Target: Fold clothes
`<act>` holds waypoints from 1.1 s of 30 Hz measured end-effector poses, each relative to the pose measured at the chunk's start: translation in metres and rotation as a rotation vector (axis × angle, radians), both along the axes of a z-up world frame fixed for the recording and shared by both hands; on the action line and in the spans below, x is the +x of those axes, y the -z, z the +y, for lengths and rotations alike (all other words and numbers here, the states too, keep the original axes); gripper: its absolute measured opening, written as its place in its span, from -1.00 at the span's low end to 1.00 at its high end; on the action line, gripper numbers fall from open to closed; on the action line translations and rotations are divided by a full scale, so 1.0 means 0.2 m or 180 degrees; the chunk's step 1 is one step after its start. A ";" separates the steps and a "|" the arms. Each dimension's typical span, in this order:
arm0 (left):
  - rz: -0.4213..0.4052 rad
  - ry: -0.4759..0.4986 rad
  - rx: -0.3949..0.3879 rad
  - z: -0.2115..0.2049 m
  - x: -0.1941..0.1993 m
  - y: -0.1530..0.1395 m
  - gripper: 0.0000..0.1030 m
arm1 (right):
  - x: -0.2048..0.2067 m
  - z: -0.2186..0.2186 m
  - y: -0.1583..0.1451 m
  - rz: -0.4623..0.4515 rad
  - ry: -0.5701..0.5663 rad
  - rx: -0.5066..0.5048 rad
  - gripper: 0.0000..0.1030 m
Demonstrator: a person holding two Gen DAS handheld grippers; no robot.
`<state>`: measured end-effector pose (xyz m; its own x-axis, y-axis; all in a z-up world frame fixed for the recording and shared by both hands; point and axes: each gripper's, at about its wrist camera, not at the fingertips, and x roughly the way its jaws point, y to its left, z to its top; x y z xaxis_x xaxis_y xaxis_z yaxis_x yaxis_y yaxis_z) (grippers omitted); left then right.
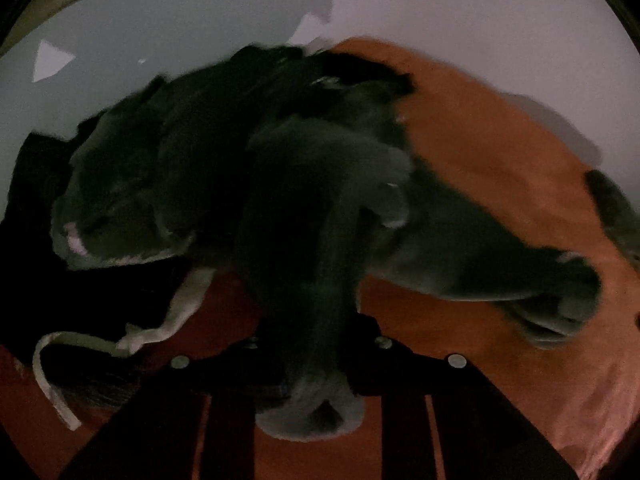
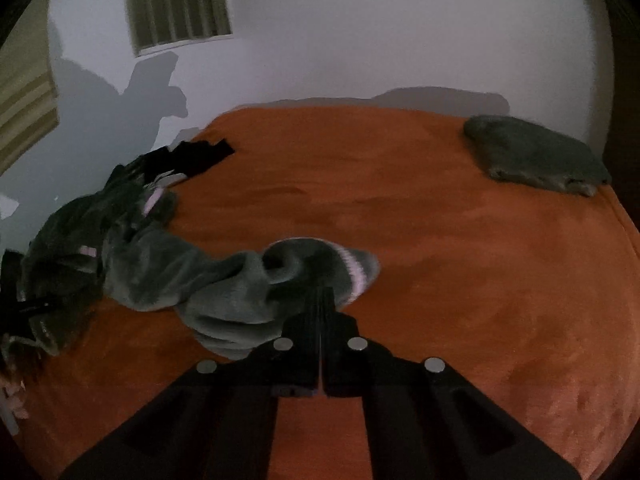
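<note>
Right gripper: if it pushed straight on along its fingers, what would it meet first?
The right gripper is shut on the grey garment's striped cuff; that fabric comes first. Past it lies only bare orange bedspread, probably up to the wall, though depth is unclear.

Grey fleece garment (image 2: 160,272) – crumpled, stretched across orange bedspread (image 2: 400,208).
</note>
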<state>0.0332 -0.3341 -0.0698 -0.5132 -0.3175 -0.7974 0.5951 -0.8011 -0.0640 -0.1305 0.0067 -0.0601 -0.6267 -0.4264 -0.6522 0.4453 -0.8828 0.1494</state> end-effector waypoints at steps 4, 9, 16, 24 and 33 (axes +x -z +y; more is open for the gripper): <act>0.0085 0.0162 0.0114 0.13 -0.03 -0.06 -0.61 | 0.00 0.02 0.03 -0.0215 -0.0228 -0.0126 -1.00; -0.0035 0.0092 0.0218 0.12 0.08 -0.07 -0.61 | 0.04 -0.14 0.12 -0.0743 -0.0799 -0.0430 -0.54; -0.0224 -0.0034 0.0480 0.06 0.28 0.05 -0.59 | 0.20 -0.53 0.20 -0.1470 -0.1520 -0.1046 0.14; -0.0194 0.0143 0.0118 0.05 0.42 -0.05 -0.18 | 0.42 -0.83 0.31 -0.1481 -0.1903 -0.0871 0.19; -0.0219 0.0679 -0.0051 0.13 0.25 -0.10 0.18 | 0.42 -0.95 0.44 -0.1545 -0.1879 -0.0731 0.20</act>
<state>0.0835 -0.3072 -0.0492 -0.5147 -0.2204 -0.8285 0.4146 -0.9099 -0.0155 -0.0468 -0.1836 -0.1476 0.0759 -0.7562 -0.6499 0.6683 -0.4452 0.5960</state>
